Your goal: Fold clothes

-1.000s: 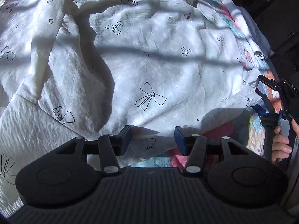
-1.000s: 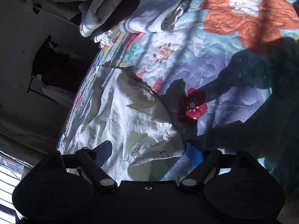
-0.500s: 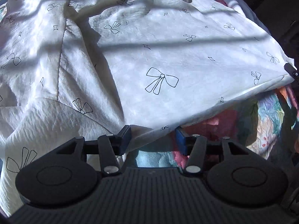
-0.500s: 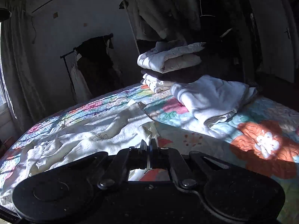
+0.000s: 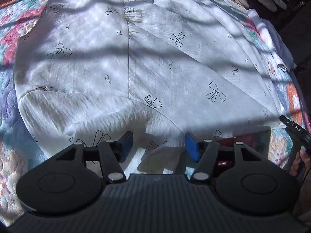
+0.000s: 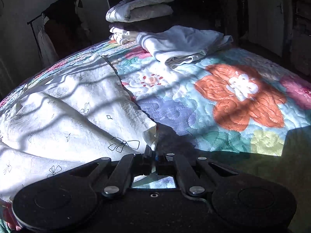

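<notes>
A white garment [image 5: 175, 73] printed with black bows lies spread over a floral quilt [image 6: 239, 93]. In the left wrist view my left gripper [image 5: 159, 147] hovers over the garment's near hem. Its jaws are opening; the hem lies below and between the blue pads [image 5: 191, 148], and they do not press on it. In the right wrist view my right gripper [image 6: 154, 153] is shut on the garment's [image 6: 77, 112] near corner, which bunches up at the fingertips. The same right gripper [image 5: 293, 129] shows at the left view's right edge, with a hand [image 5: 299, 163] holding it.
A loosely folded white cloth [image 6: 182, 42] lies on the quilt's far side. Behind it stands a stack of folded white laundry [image 6: 140, 9]. A clothes rack [image 6: 58, 19] is at the back left and a door [image 6: 266, 15] at the back right.
The right gripper has shut on the garment's corner and rolled level. The garment has been drawn out and lies flatter. The left gripper has drawn back and its jaws stand a little wider.
</notes>
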A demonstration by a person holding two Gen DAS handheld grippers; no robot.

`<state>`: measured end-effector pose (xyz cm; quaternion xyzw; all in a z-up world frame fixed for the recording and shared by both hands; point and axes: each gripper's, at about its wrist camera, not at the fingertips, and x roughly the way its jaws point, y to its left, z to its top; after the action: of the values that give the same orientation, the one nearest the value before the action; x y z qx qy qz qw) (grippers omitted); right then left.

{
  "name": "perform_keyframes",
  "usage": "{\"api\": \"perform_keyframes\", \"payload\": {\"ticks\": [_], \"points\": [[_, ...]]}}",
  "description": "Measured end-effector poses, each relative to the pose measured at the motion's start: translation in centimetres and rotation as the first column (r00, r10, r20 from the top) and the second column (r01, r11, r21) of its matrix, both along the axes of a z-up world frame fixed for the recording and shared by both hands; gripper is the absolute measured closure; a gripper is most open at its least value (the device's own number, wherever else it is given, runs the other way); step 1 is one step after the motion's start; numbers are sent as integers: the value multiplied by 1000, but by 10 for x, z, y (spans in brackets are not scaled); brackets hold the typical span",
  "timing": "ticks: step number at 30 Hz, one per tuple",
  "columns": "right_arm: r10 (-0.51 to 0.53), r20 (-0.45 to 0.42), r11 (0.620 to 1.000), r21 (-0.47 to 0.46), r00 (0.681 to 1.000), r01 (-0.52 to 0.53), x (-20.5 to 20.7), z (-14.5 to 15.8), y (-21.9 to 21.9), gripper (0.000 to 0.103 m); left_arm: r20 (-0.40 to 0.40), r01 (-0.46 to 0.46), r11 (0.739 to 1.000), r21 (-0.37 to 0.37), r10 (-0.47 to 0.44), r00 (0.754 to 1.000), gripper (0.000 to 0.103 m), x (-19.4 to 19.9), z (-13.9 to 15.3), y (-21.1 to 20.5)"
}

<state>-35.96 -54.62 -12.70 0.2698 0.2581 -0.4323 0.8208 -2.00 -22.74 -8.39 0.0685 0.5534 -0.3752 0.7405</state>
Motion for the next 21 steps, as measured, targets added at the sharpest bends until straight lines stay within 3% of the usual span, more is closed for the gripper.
{"api": "perform_keyframes", "payload": {"ticks": [3,6,8,10,13,15,17,21], "points": [[5,-42,999,-49,999,-7,1,3,8,99,2,-118,993,-29,118,993,45,16,10,38],[-7,-56,999,-33,998,5,-1,6,7,96,31,-254,967,-11,255,967,39,34,15,77],[-59,-35,998,-14,998,59,-8,9,7,86,37,-311,950,6,310,950,38,42,13,97],[-96,-1,995,2,995,96,-15,14,11,63,12,-356,935,7,356,935,37,47,5,115],[-114,45,993,44,992,112,-20,20,16,44,-65,-377,926,-5,376,924,34,47,-9,127],[-123,127,986,128,984,107,-24,19,20,39,-135,-396,918,-5,391,910,33,42,-24,129],[-134,226,969,233,965,80,-27,9,25,36,-133,-390,921,-8,386,913,31,35,-28,126],[-191,315,937,342,930,76,-25,-9,35,36,-147,-364,931,-19,358,922,29,31,-23,125]]}}
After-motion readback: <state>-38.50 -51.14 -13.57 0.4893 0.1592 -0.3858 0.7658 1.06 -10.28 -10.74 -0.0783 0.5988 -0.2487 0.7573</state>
